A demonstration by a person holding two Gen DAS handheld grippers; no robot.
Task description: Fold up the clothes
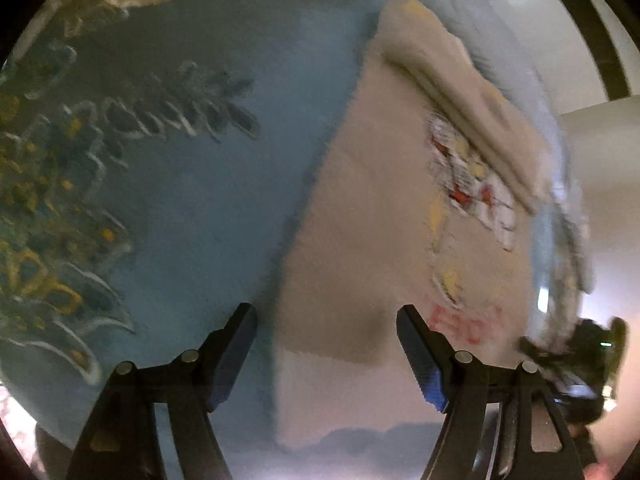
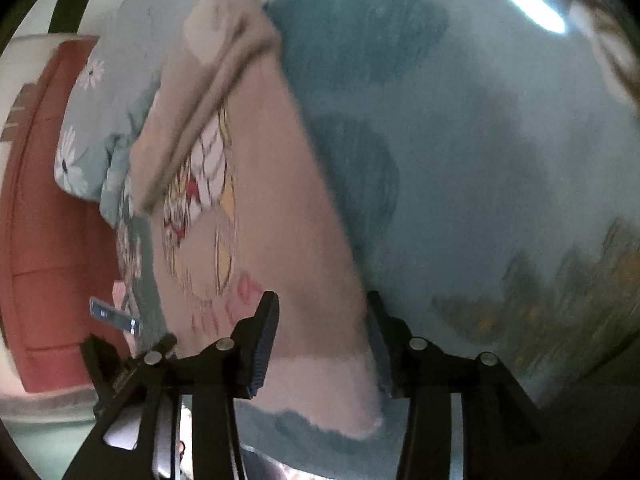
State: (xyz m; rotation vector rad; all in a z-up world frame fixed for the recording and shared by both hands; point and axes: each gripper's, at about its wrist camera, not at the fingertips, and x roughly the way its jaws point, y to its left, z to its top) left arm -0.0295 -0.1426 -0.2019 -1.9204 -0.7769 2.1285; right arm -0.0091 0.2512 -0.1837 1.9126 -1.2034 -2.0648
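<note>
A beige shirt [image 1: 372, 216] with a red, yellow and white cartoon print lies flat on a blue floral bedspread [image 1: 224, 184], its far part folded over into a thick band. My left gripper [image 1: 326, 316] is open and empty, hovering just above the shirt's near hem. The shirt also shows in the right wrist view [image 2: 272, 216], with the folded band at the top. My right gripper [image 2: 322, 304] is open and empty above the hem's right corner. Both views are motion blurred.
The bedspread [image 2: 460, 160] spreads wide around the shirt, with dark leaf and yellow flower patterns [image 1: 52, 200]. A red upholstered piece [image 2: 48, 240] stands beside the bed at left. White walls and a dark frame [image 1: 592, 40] lie beyond the bed.
</note>
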